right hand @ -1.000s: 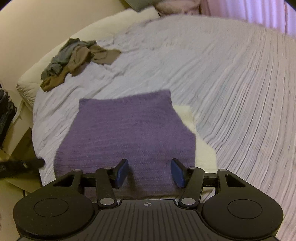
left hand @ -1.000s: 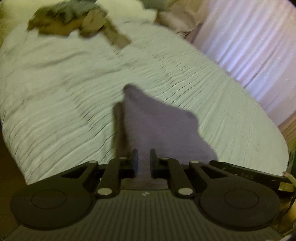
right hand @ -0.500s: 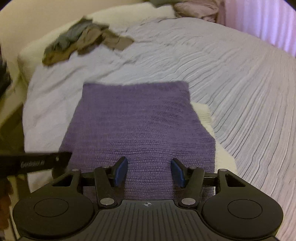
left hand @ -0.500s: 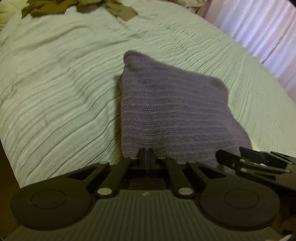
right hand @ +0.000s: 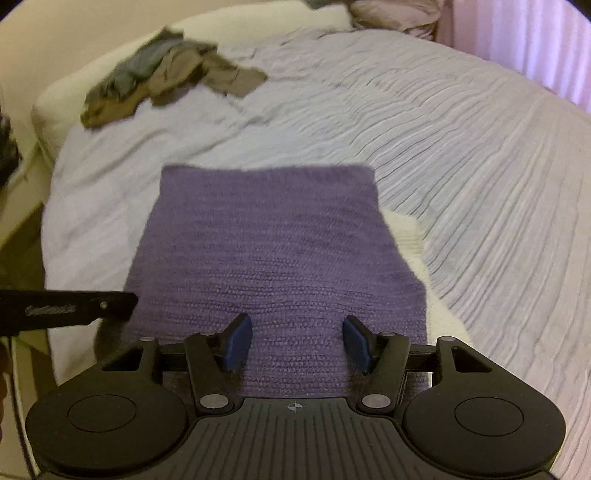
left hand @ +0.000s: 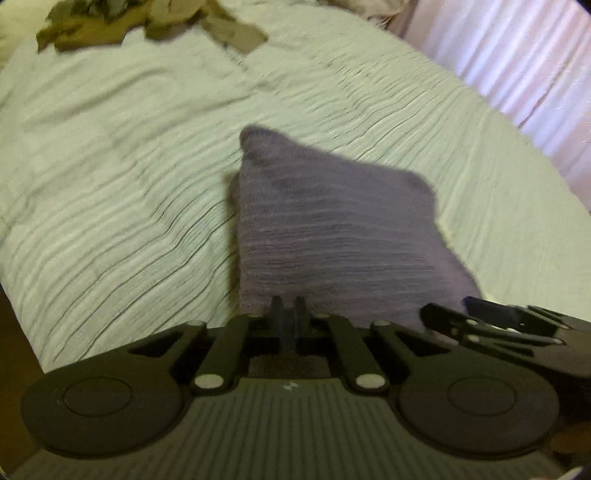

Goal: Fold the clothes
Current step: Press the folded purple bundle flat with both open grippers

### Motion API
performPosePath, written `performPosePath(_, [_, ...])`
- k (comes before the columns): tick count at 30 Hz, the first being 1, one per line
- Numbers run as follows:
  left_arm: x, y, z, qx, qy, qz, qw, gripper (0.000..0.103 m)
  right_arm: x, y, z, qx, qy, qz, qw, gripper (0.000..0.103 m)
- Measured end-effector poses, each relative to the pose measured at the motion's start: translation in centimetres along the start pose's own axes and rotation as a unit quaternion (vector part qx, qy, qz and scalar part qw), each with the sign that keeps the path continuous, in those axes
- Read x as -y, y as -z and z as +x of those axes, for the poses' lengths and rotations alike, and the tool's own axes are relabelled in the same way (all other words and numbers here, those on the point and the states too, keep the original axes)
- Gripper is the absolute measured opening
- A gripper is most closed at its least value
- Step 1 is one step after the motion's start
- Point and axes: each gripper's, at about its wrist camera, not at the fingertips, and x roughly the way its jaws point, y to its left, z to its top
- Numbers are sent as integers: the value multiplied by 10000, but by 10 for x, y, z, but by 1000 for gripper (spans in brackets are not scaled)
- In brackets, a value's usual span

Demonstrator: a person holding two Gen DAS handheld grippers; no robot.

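Note:
A folded purple knit garment (left hand: pixel 332 229) (right hand: pixel 277 258) lies flat on the bed's ribbed white cover (right hand: pixel 461 147), partly on top of a folded cream garment (right hand: pixel 406 240). My left gripper (left hand: pixel 289 314) is at the knit's near left corner, its fingers pressed close together on the edge; in the right wrist view its tip (right hand: pixel 125 299) touches that corner. My right gripper (right hand: pixel 295 343) hovers open over the near edge of the knit with nothing pinched between its blue pads; the left wrist view shows it at the right (left hand: pixel 443 314).
A heap of grey and olive clothes (right hand: pixel 166 77) (left hand: pixel 147 22) lies at the far left of the bed. A pinkish pillow (right hand: pixel 395 14) sits at the head. Pale curtains (right hand: pixel 535 44) (left hand: pixel 517 55) hang on the right. The bed's near left edge drops to the floor.
My left gripper went from partly open to pinched on the knit's edge. The knit settled from a raised, pointed shape to lying flat. Both views shifted slightly; the right gripper stayed open.

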Motion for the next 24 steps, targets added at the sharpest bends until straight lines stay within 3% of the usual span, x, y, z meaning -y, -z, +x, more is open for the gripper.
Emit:
performPosePath(3, [11, 3, -8, 21, 341, 86, 9994, 3, 2, 0, -16, 157, 88, 6, 9998, 58])
performPosePath(5, [18, 8, 0, 1, 381, 258, 9989, 3, 4, 1, -17, 124, 58, -9, 9999, 58])
performPosePath(11, [17, 13, 42, -425, 367, 278, 9980, 3, -4, 10, 11, -323, 39, -131, 9994, 58])
performPosePath(24, [30, 14, 57, -390, 48, 440, 9983, 4, -2, 10, 37, -709, 185, -331, 9968, 57])
